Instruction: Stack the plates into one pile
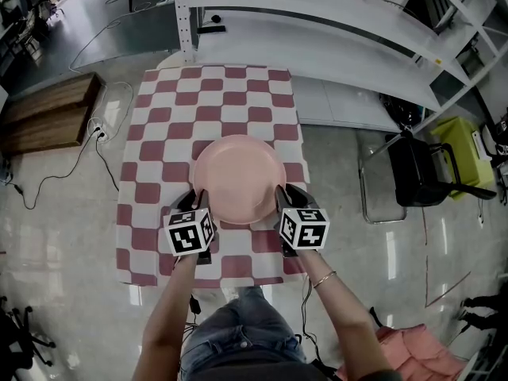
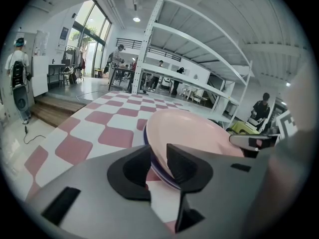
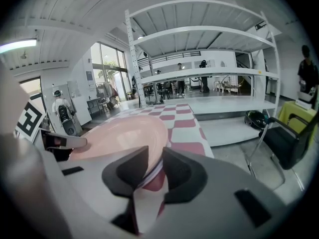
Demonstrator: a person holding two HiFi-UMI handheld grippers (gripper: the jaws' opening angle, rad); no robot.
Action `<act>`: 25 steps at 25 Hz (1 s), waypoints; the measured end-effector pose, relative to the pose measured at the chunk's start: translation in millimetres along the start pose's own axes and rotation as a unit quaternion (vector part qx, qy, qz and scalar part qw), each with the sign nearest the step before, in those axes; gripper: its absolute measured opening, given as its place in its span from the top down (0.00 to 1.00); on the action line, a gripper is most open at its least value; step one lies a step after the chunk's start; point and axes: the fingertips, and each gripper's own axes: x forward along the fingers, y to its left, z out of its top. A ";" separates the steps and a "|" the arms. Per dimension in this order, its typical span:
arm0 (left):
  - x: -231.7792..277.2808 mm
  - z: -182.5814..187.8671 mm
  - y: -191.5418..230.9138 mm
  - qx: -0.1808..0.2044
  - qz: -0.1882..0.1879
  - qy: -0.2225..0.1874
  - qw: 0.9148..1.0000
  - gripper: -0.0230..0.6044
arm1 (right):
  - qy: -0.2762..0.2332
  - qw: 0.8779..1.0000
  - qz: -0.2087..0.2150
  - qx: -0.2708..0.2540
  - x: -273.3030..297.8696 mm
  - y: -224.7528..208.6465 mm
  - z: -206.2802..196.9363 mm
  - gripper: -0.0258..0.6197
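Note:
A pile of plates with a pink plate on top sits over the near half of the red-and-white checked table. A purple-edged plate shows under the pink one. My left gripper is shut on the pile's left rim, which runs between its pads in the left gripper view. At the right rim my right gripper is shut on the pile, with the striped lower edge caught between its jaws. Whether the pile rests on the cloth I cannot tell.
White metal shelving stands beyond the table's far end. A black chair and a yellow-green bin are on the floor to the right. A low wooden platform and cables lie at the left.

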 end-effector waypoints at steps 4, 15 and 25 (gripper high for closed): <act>0.6 -0.7 1.2 0.000 0.003 -0.001 1.000 0.79 | 0.003 1.000 0.000 0.000 2.9 0.0 -3.7 0.83; 0.1 1.2 2.4 0.006 0.016 -0.006 1.000 0.78 | 0.003 1.000 0.008 -0.020 6.4 0.8 -4.6 0.82; 2.5 0.3 5.7 0.036 0.027 -0.005 0.999 0.76 | -0.001 0.999 0.016 -0.035 9.9 1.2 -5.1 0.82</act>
